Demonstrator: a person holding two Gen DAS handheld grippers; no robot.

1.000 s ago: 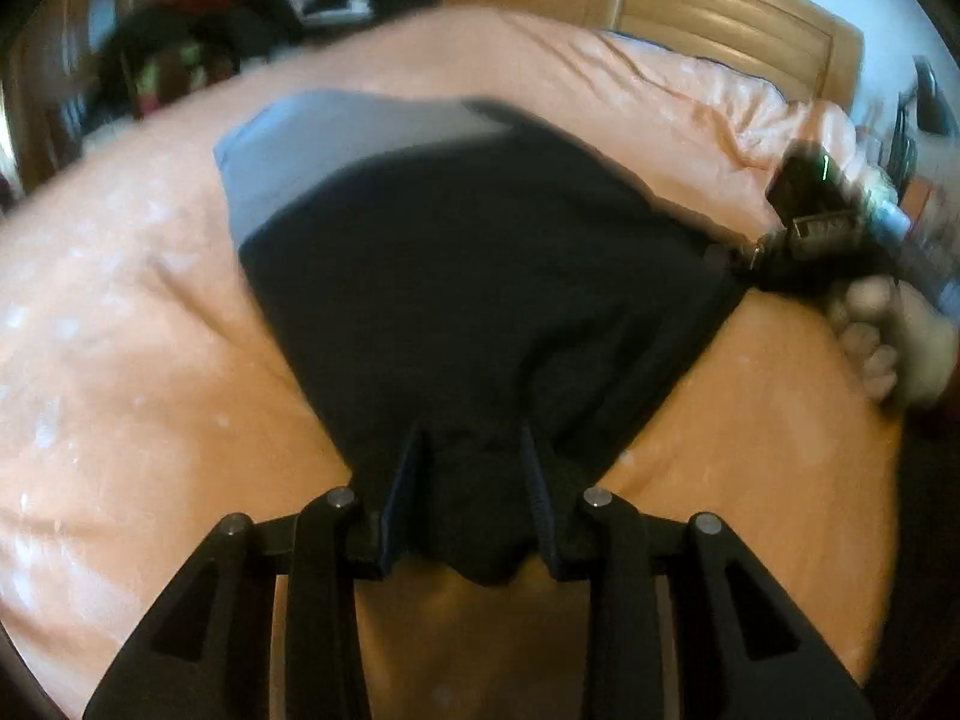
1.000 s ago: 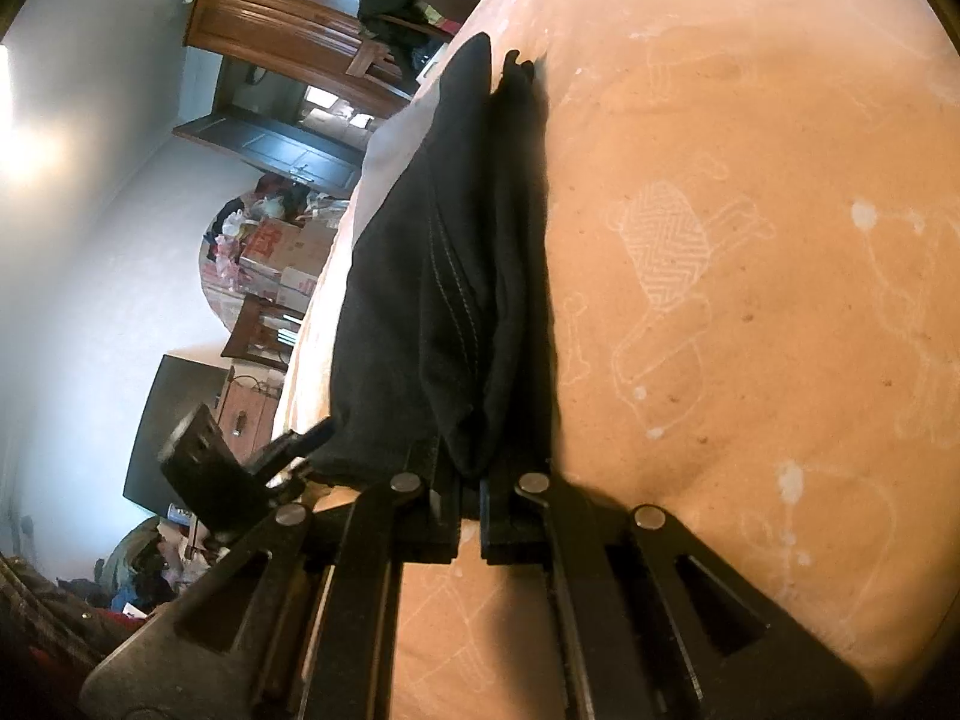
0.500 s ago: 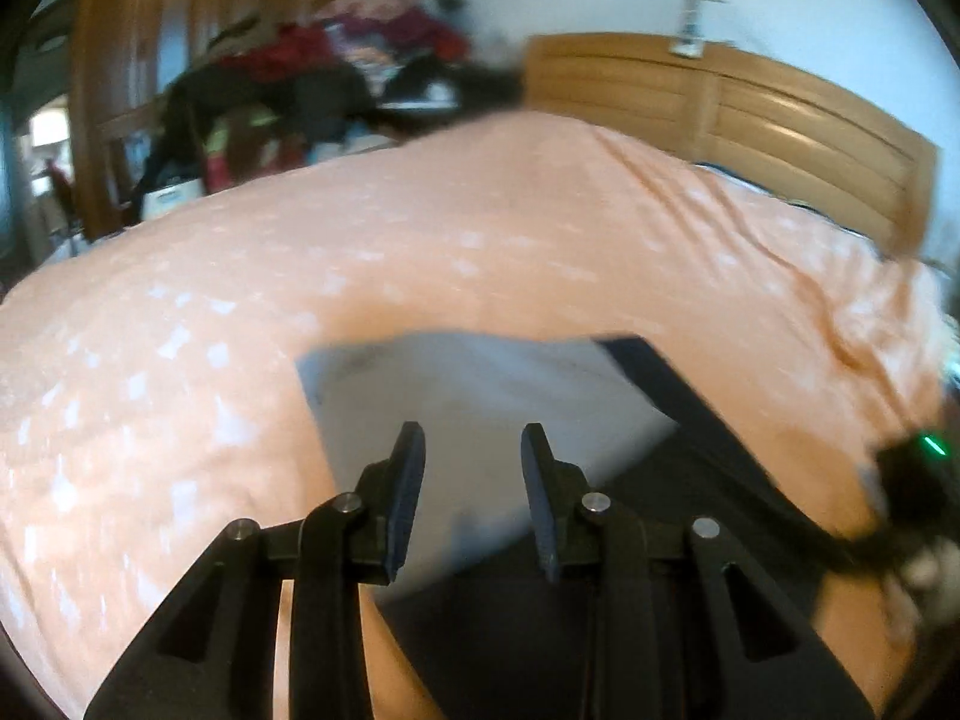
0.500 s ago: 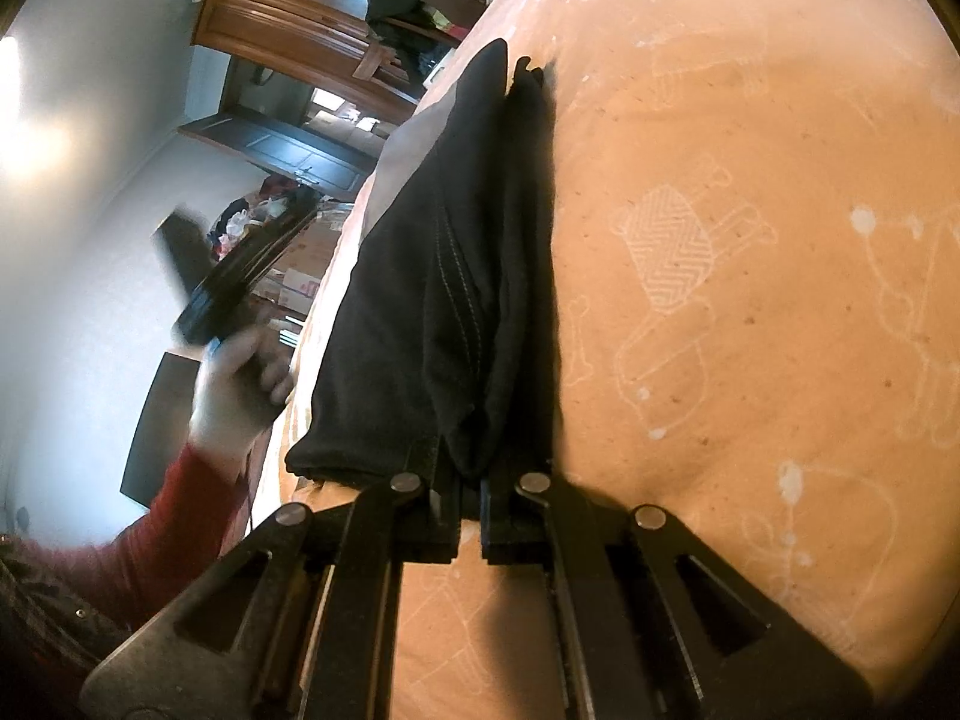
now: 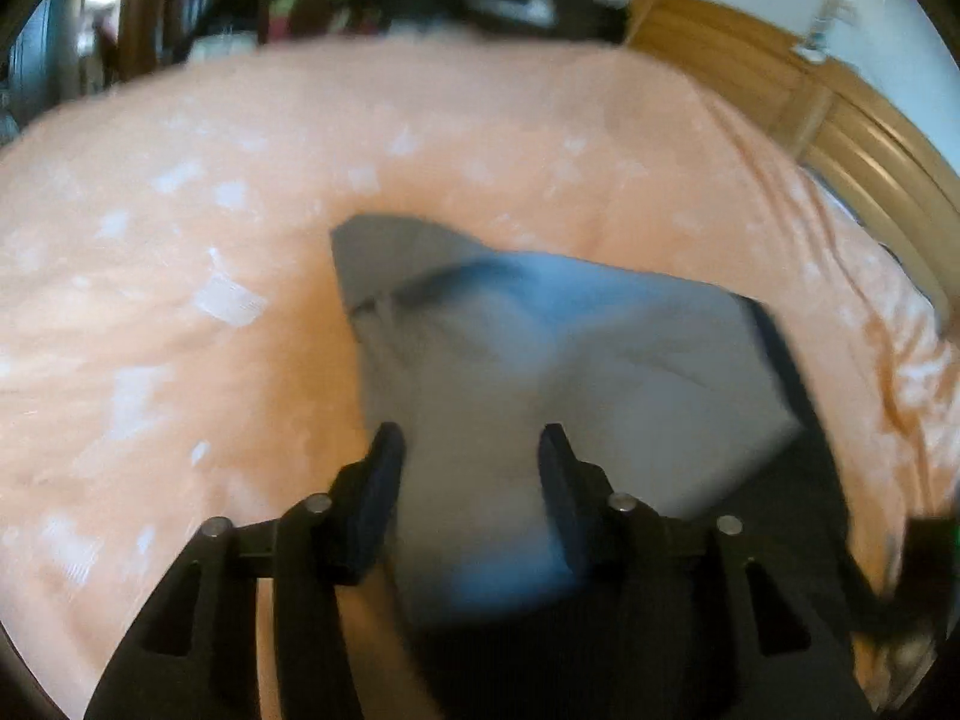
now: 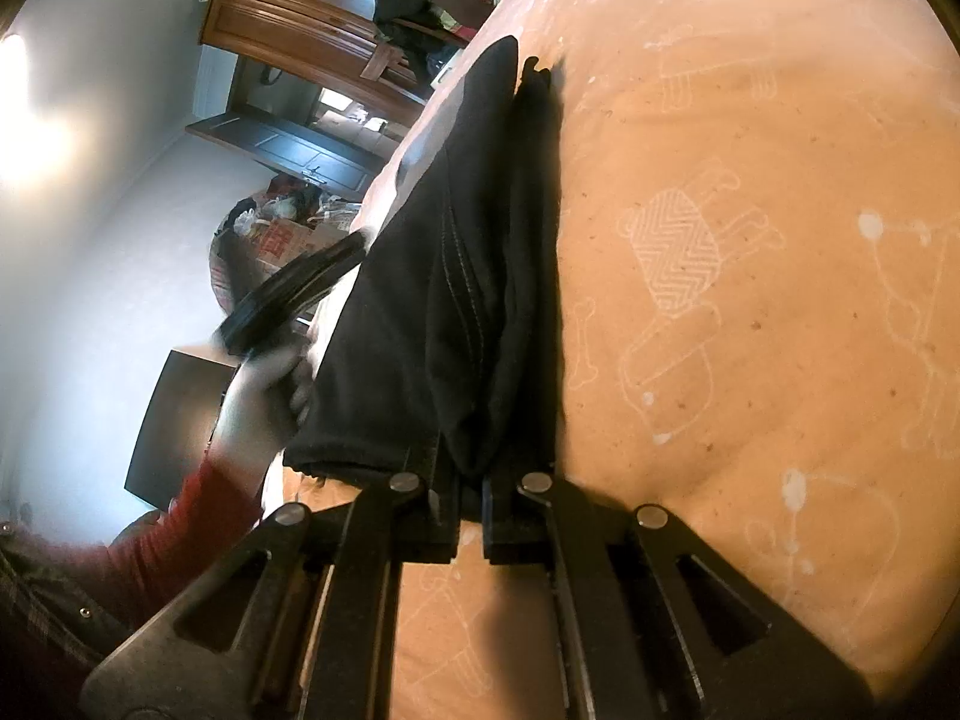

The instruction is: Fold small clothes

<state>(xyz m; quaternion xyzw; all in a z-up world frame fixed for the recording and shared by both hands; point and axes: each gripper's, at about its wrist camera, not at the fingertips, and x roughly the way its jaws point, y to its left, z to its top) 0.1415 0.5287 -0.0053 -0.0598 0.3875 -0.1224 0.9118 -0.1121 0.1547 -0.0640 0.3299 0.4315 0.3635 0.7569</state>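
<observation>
Since a second ago the left gripper (image 5: pixel 468 456) has let go of the dark hem and swung across to the grey band of the garment (image 5: pixel 558 372), its jaws now parted and empty just above the cloth. Opposite, the right gripper (image 6: pixel 471 504) stays clamped on the black edge, probably anchoring it so the fold keeps its line. From there the fabric runs toward twelve o'clock over the peach bedspread (image 6: pixel 780 240). At nine o'clock, the person's left hand (image 6: pixel 264 396) tilts its tool downward, red sleeve (image 6: pixel 180 534) trailing.
</observation>
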